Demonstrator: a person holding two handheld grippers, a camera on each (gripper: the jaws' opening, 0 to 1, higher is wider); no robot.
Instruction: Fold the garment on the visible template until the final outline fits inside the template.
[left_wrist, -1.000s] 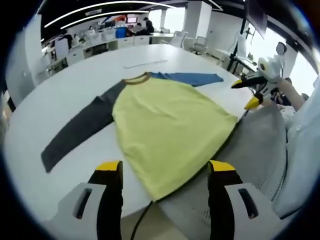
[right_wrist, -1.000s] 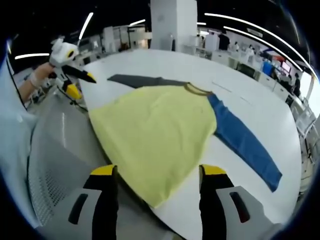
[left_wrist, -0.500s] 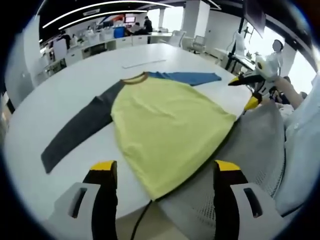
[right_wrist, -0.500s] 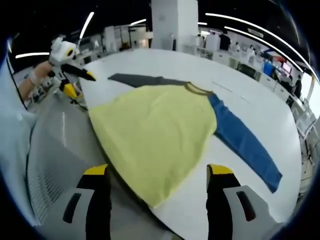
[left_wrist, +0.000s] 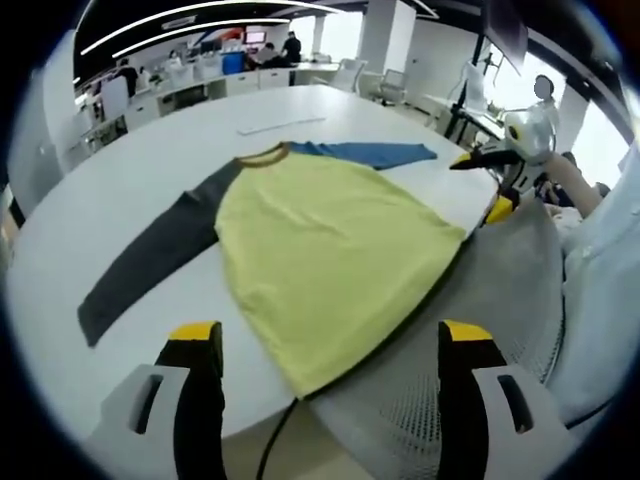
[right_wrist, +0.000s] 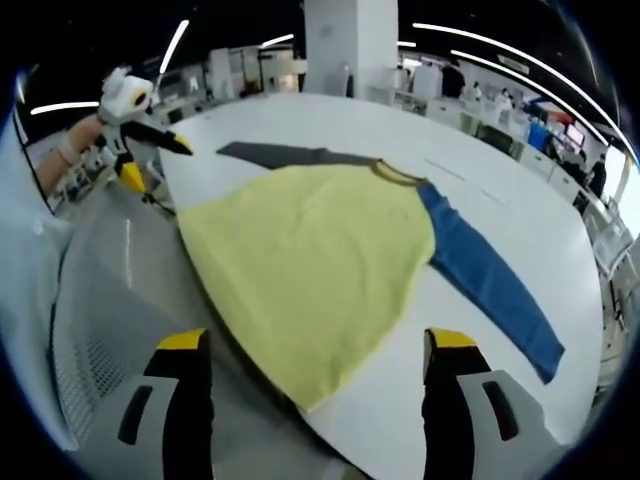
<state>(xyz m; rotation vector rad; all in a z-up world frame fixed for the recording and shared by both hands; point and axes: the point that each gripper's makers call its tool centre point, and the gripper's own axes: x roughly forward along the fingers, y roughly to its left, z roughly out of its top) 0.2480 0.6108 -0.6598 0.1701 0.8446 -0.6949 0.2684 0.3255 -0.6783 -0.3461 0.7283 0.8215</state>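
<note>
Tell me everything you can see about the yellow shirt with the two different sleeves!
The shirt lies flat and spread out on the white table. Its body is yellow with a brownish collar. One long sleeve is dark grey, the other blue, both stretched outward. It looks like soft cloth. The hem hangs over the table's near edge, onto a grey mesh chair. Neither gripper touches it.

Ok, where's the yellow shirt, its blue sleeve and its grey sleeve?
yellow shirt (left_wrist: 330, 260): left gripper view, middle of the yellow body.
blue sleeve (right_wrist: 485, 280): right gripper view, halfway along the sleeve.
grey sleeve (left_wrist: 150, 262): left gripper view, halfway along the sleeve.
</note>
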